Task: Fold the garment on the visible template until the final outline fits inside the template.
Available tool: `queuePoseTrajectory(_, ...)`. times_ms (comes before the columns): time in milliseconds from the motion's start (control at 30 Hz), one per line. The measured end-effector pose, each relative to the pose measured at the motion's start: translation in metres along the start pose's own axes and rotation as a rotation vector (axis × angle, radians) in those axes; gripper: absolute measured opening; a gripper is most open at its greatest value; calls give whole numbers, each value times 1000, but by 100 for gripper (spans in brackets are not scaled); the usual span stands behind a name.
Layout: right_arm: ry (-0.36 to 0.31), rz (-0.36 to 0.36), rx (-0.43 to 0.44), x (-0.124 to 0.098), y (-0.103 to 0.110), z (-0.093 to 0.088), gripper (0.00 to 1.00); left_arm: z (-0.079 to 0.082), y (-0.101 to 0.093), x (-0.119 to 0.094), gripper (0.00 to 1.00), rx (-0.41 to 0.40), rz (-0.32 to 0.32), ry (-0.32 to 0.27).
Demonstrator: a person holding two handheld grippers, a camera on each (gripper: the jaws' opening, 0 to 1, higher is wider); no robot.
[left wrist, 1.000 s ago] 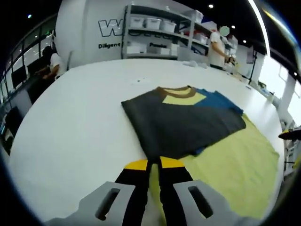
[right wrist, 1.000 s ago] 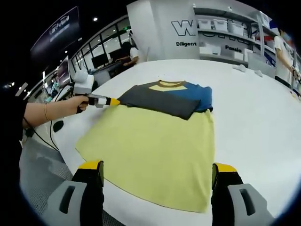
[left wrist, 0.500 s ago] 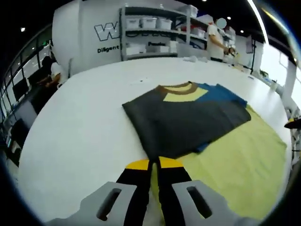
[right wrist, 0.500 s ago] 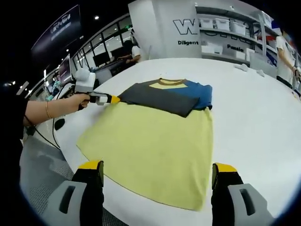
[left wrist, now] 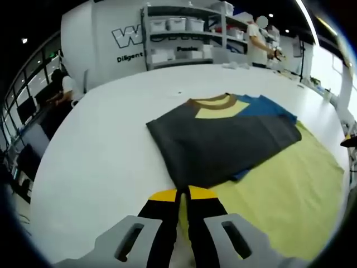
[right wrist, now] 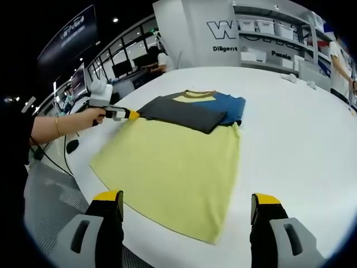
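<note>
A garment lies flat on the white table [left wrist: 100, 145]. Its dark grey panel [left wrist: 223, 142] is folded over the top, with a brown collar [left wrist: 212, 101], a blue sleeve [left wrist: 273, 109] and a wide yellow part [left wrist: 284, 190]. My left gripper [left wrist: 183, 194] is shut on the garment's edge where the grey and the yellow meet. In the right gripper view the garment [right wrist: 173, 162] spreads ahead, and a hand holds the left gripper [right wrist: 125, 114] at its left corner. My right gripper [right wrist: 187, 197] stands open above the near edge of the yellow part, with nothing between its jaws.
Shelves with white bins [left wrist: 178, 25] stand behind the table. A person [left wrist: 257, 44] stands at the back right, and others sit at desks [left wrist: 58, 84] on the left. The table's near edge [right wrist: 72, 167] drops to the floor. Small white items [right wrist: 295, 78] lie far right.
Both views have shifted a little with the hands. The left gripper stays shut on the garment's edge and the right stays open; the garment's fold looks the same.
</note>
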State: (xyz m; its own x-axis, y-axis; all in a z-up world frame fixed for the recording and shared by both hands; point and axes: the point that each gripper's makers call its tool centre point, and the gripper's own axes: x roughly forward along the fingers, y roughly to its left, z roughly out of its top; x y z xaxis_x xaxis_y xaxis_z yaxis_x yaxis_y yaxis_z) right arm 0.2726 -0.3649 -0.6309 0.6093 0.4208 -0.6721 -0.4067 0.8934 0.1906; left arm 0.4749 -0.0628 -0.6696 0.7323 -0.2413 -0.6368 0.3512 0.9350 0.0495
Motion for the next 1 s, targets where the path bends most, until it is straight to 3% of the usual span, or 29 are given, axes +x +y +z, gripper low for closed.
queuePoseTrajectory(167, 1, -2, 2, 0, 0, 0, 93, -2, 10, -3, 5, 64, 10, 12)
queuePoseTrajectory(400, 8, 6, 10, 1, 0, -3, 92, -3, 17, -5, 5, 24, 1, 11)
queuePoseTrajectory(433, -1, 9, 18, 3, 1, -1, 93, -3, 17, -5, 15, 12, 0, 10)
queuePoseTrajectory(467, -1, 10, 19, 3, 1, 0, 93, -2, 22, -9, 16, -11, 23, 1)
queuePoseTrajectory(633, 6, 24, 8, 5, 4, -1, 94, 1, 29, -18, 30, -45, 5, -40)
queuePoseTrajectory(733, 6, 30, 3, 6, 7, 0, 94, 5, 23, -28, 45, -48, -27, -64)
queuePoseTrajectory(1000, 10, 47, -8, 9, 12, 3, 98, -2, 2, -55, 70, 3, -104, -70)
